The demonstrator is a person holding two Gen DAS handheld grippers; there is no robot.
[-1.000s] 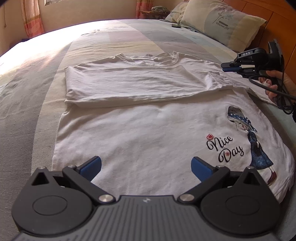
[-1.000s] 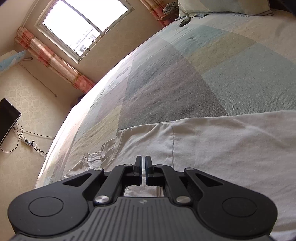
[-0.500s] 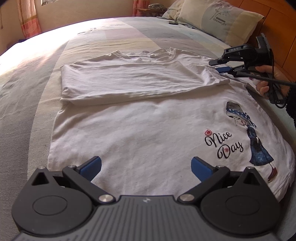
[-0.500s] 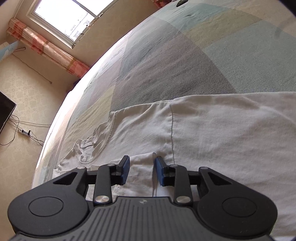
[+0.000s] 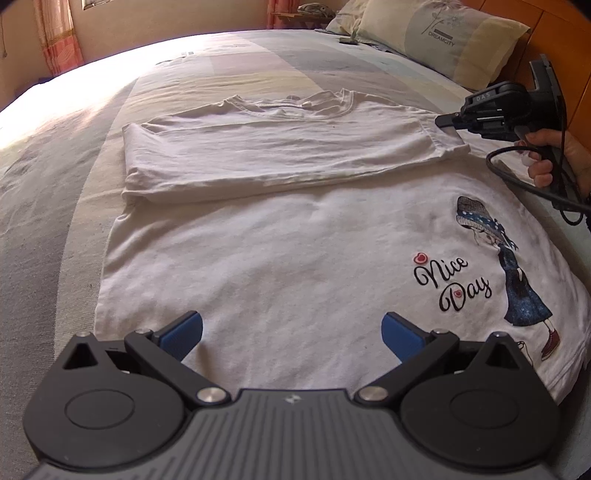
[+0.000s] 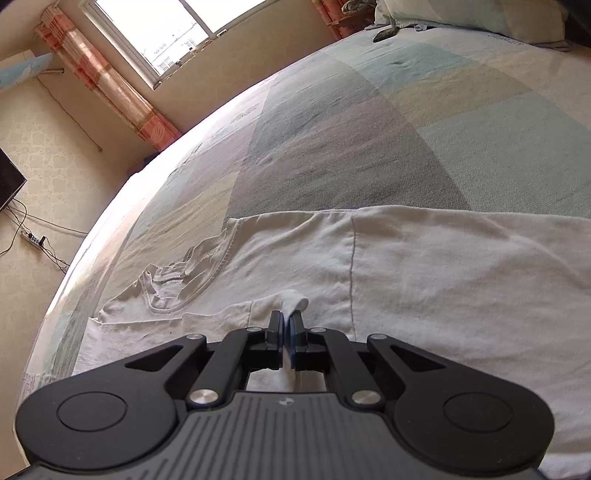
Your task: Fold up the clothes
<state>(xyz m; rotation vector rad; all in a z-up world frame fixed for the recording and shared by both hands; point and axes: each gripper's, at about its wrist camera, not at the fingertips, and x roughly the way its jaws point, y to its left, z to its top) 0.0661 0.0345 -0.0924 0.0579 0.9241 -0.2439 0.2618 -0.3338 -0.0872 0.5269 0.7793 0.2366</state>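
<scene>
Beyond the T-shirt (image 5: 295, 258), pillow (image 5: 443, 37); right gripper (image 6: 287, 325) pinches its sleeve, left gripper (image 5: 291, 332) gapes.

From my left camera, the shirt's (image 5: 295, 266) near hem was hidden under my left tool (image 5: 291, 332), and its lower right corner ran out past the frame edge. The folded-over upper part covered whatever cloth lay beneath it. My right hand (image 5: 557, 158) was cut off at the right edge, only fingers showing. The small dark thing (image 5: 348, 40) by the pillow (image 5: 439, 35) was too small to tell. From the right camera, the pinched cloth between my right tool's (image 6: 287, 325) pads was mostly hidden by the fingers, and the shirt's right side ran off the frame.
</scene>
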